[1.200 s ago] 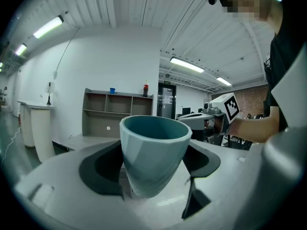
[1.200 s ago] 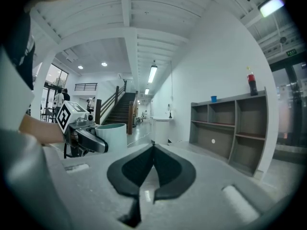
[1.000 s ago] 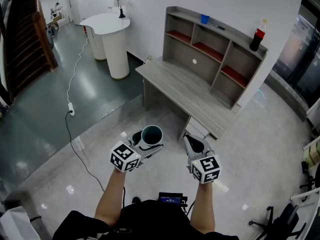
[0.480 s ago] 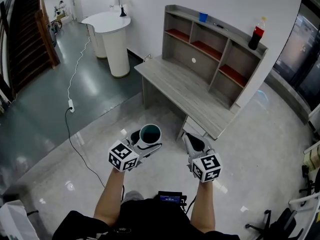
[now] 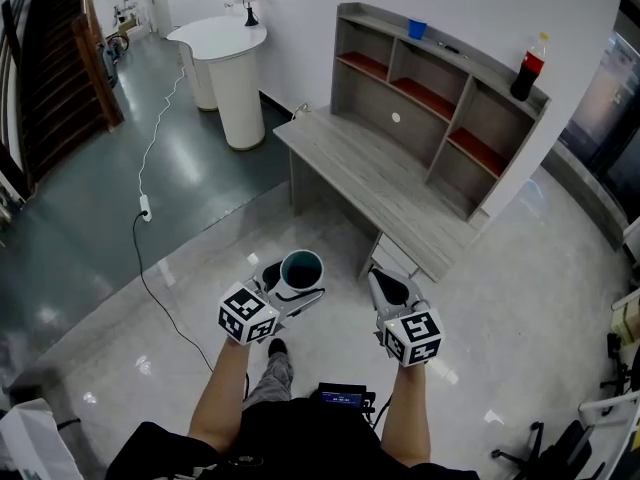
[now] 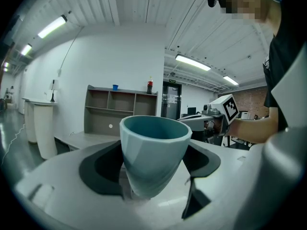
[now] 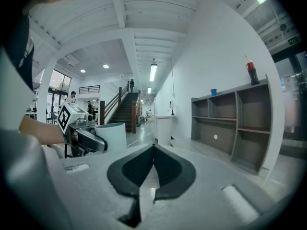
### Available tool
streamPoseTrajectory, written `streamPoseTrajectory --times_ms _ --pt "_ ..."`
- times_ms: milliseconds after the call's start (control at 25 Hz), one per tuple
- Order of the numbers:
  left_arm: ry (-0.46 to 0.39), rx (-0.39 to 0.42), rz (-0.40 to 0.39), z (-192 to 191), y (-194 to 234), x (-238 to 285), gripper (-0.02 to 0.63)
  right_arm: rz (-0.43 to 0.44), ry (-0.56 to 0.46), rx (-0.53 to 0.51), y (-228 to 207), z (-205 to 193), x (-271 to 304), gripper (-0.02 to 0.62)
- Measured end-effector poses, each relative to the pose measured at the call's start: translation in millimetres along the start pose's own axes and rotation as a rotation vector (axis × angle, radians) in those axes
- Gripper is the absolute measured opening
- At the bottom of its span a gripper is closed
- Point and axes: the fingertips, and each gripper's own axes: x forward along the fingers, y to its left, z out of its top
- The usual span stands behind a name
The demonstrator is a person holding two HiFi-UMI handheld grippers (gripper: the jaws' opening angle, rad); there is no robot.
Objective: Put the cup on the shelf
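A pale teal cup (image 5: 301, 271) stands upright between the jaws of my left gripper (image 5: 291, 286), which is shut on it; in the left gripper view the cup (image 6: 154, 152) fills the middle. My right gripper (image 5: 390, 290) is held beside it, shut with nothing between its jaws (image 7: 152, 169). Both hang above the floor, short of the grey desk (image 5: 380, 193). The grey shelf unit (image 5: 435, 108) with several open compartments stands on the desk's far side against the wall, and shows again in the right gripper view (image 7: 230, 123).
A small blue cup (image 5: 417, 30) and a cola bottle (image 5: 529, 69) stand on the shelf's top. A white round counter (image 5: 230, 73) is left of the desk. A cable (image 5: 150, 168) runs across the floor. A staircase (image 5: 50, 68) rises at far left.
The desk and shelf have shifted slightly in the head view as the person steps; a foot now shows below. Both grippers hold the same pose.
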Motion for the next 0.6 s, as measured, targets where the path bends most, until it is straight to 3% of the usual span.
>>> streamPoseTrajectory --times_ms 600 --pt "-0.007 0.006 -0.072 23 127 49 0.394 -0.076 0.017 0.011 -45 24 116 0.0"
